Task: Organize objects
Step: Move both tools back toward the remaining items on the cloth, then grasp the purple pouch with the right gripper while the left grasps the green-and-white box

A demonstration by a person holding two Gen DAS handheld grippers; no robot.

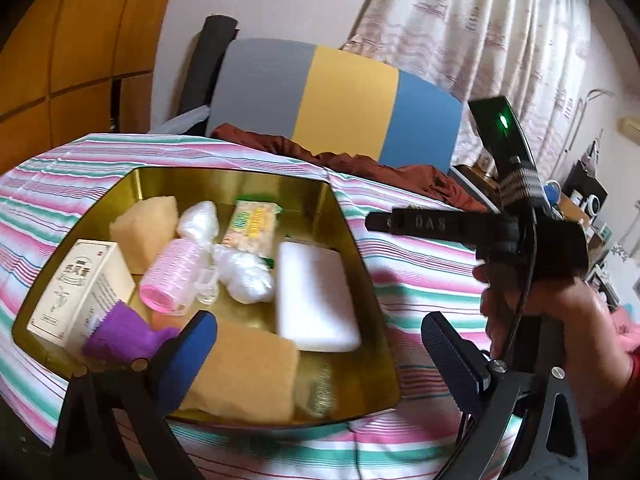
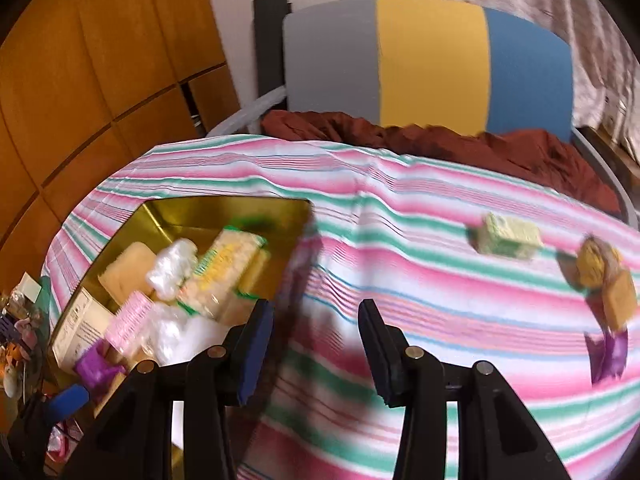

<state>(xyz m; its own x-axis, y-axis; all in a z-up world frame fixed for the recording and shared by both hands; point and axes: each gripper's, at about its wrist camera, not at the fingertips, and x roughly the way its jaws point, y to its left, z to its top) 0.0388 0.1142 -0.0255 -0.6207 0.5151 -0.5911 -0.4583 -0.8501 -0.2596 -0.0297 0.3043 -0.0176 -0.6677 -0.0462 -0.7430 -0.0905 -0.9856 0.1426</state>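
A gold tin box (image 1: 348,216) sits on the striped tablecloth and holds a white carton (image 1: 80,288), a pink hair roller (image 1: 172,276), a purple item (image 1: 124,332), tan sponges (image 1: 248,372), a white foam block (image 1: 312,300), a snack packet (image 1: 252,226) and clear plastic bags. My left gripper (image 1: 320,348) is open and empty over the box's near edge. My right gripper (image 2: 316,348) is open and empty over the cloth just right of the box (image 2: 224,208). A pale green sponge (image 2: 508,238), a yellow-brown toy (image 2: 600,268) and a purple piece (image 2: 610,354) lie on the cloth at the right.
The right hand-held gripper body (image 1: 520,232) and hand show at the right of the left wrist view. A grey, yellow and blue chair back (image 2: 432,64) with a dark red cloth (image 2: 480,144) stands behind the table. Wooden cabinets (image 2: 80,80) are at the left.
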